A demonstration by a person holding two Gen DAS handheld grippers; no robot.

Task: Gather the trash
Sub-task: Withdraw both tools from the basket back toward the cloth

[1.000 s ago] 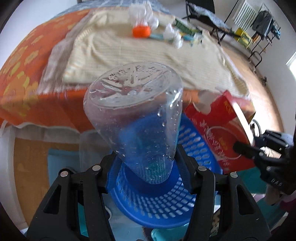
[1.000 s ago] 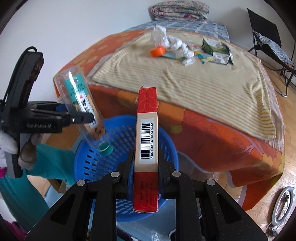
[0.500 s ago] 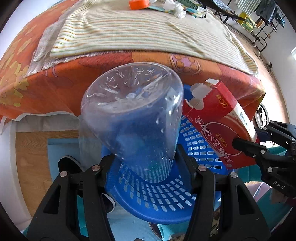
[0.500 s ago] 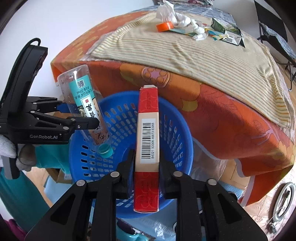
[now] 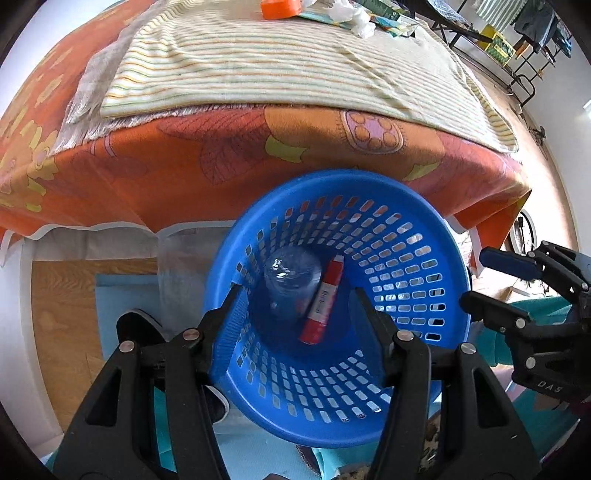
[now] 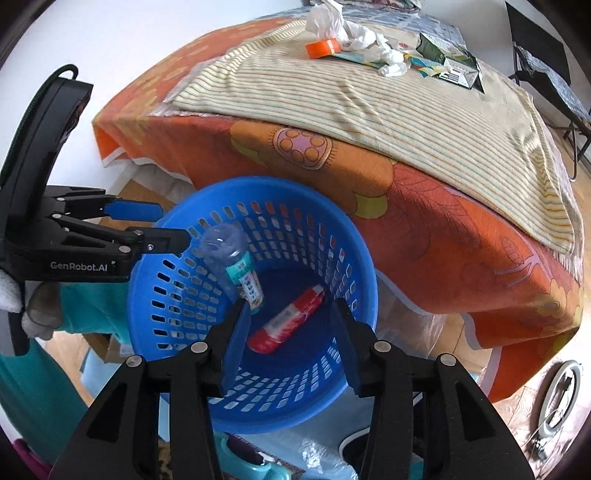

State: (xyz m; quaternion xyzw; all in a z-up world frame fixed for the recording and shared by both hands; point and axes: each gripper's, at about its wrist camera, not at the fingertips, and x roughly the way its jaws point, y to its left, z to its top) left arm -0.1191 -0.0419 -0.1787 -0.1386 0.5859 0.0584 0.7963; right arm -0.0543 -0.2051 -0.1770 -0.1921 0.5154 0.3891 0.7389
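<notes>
A blue perforated basket (image 5: 406, 266) (image 6: 155, 295) stands on the floor beside the bed. Inside it lie a clear plastic bottle (image 5: 291, 280) (image 6: 232, 266) with a teal label and a red carton (image 5: 321, 302) (image 6: 288, 321). My left gripper (image 5: 295, 295) is open and empty above the basket's near rim; it shows in the right wrist view (image 6: 162, 225) at the left rim. My right gripper (image 6: 288, 306) is open and empty over the basket; it shows in the left wrist view (image 5: 480, 280) at the right.
The bed (image 6: 443, 206) with an orange cover and a striped cloth (image 5: 258, 62) rises behind the basket. At its far end lie an orange tape roll (image 6: 323, 48), crumpled white tissue (image 6: 354, 33) and snack wrappers (image 6: 450, 66). A folding chair (image 6: 546, 74) stands beyond.
Both grippers opened. The bottle dropped out of the left gripper and the red carton out of the right one; both now lie in the basket.
</notes>
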